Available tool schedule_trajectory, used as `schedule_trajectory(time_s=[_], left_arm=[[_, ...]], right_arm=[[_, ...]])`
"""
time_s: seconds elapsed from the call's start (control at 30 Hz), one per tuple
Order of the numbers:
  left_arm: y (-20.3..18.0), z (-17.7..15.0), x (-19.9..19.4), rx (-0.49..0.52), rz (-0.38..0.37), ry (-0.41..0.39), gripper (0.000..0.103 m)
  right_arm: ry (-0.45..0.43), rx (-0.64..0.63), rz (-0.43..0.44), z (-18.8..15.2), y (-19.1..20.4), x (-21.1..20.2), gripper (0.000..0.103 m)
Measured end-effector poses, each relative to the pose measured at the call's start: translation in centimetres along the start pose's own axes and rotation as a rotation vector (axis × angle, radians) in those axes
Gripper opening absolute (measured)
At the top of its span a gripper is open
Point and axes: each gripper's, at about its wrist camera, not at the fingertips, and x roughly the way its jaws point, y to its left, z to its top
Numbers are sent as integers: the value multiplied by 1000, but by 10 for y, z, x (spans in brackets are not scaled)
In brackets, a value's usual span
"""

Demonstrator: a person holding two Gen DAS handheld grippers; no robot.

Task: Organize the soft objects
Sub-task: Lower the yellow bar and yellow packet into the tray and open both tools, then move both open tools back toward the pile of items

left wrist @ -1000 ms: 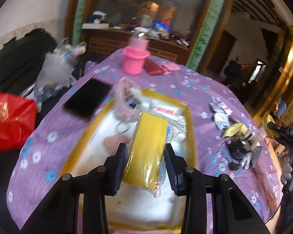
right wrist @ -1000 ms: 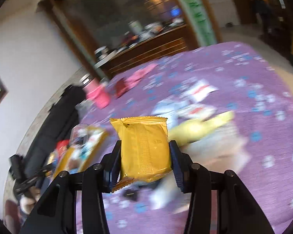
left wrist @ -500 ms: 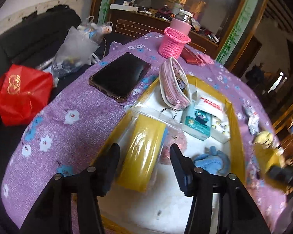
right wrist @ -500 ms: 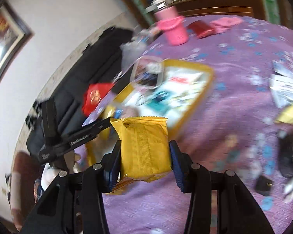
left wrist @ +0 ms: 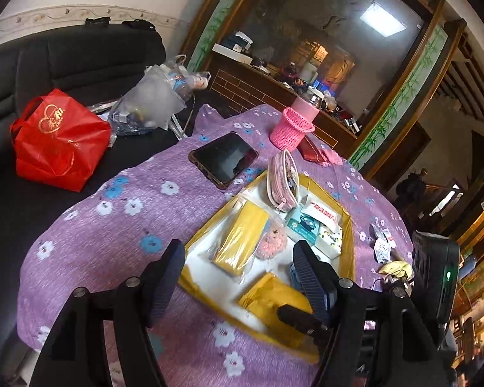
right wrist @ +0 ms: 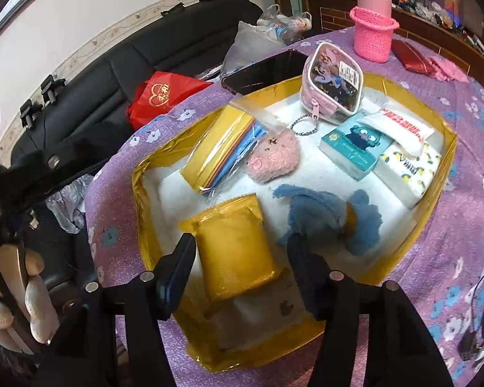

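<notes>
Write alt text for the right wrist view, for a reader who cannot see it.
The right gripper, jaws open after just opening, hangs over a yellow snack packet lying in a gold-rimmed tray. The tray also holds a bag of coloured sheets, a pink plush, a blue plush, tissue packs and a zip pouch.

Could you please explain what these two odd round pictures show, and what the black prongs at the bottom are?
Each picture comes from a fisheye camera on a hand-held gripper; the black prongs are its two fingers. A person carries one per hand.

Left hand-held gripper: empty, jaws just opened, above the gold-rimmed shallow box on the purple flowered tablecloth.

Right hand-held gripper: jaws just opened too; the yellow foil snack packet lies in the box between them, unpressed.

Also inside: a bagged yellow pack, pink fluffy pouch, blue plush toy.
</notes>
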Motion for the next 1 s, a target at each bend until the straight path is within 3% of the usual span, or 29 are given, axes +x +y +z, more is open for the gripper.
schedule_trajectory(time_s=[0.13, 0.33, 0.53, 0.8, 1.0], left_arm=[[-9, -2, -2, 11, -3, 0, 73], [-54, -14, -1, 90, -65, 21, 73], [-112, -32, 10, 188, -152, 95, 75], [-186, -69, 34, 328, -240, 228, 76], [-218, -89, 41, 387, -250, 284, 76]], right_arm=[[-66, 34, 21, -6, -9, -21, 59], [-231, 106, -33, -24, -54, -88, 69], [-386, 314, -155, -67, -148, -170, 74], [-434, 611, -364, -156, -276, -245, 75], [-439, 735, -333, -180, -328, -248, 75]])
